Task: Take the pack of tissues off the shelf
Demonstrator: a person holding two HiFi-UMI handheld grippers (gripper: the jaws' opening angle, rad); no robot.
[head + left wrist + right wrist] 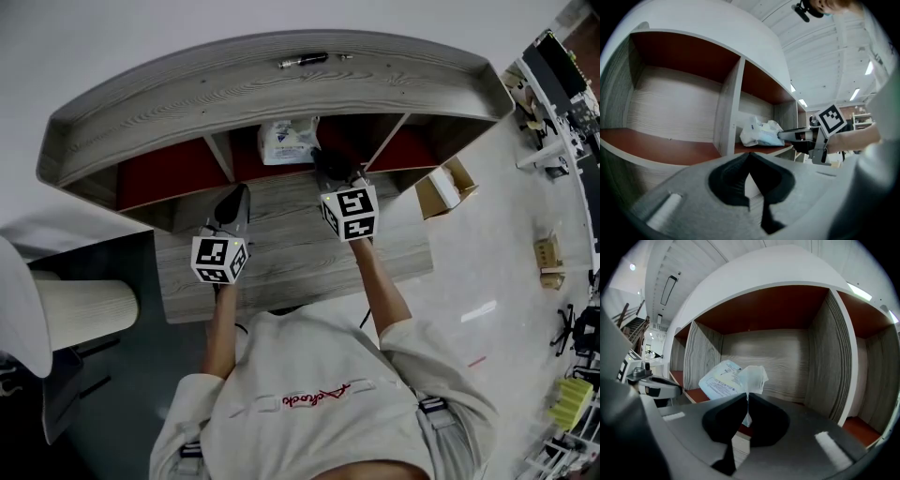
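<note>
The pack of tissues point(289, 141), white and pale blue in a crinkled plastic wrapper, lies in the middle compartment of the grey wooden shelf point(262, 86). My right gripper point(325, 161) reaches into that compartment and is shut on the wrapper's loose end flap point(752, 376). In the right gripper view the pack point(721, 381) leans up to the left, just past the jaw tips point(747, 397). My left gripper point(236, 199) stays over the desk in front of the shelf, jaws together with nothing between them point(749, 155). From there the pack point(759, 133) and the right gripper point(796, 136) show side on.
The shelf has red-brown floors and upright dividers point(834, 357) on both sides of the middle compartment. A dark pen point(302, 60) lies on the shelf's top. The desk point(281, 246) is grey wood. An open cardboard box point(445, 187) stands on the floor to the right.
</note>
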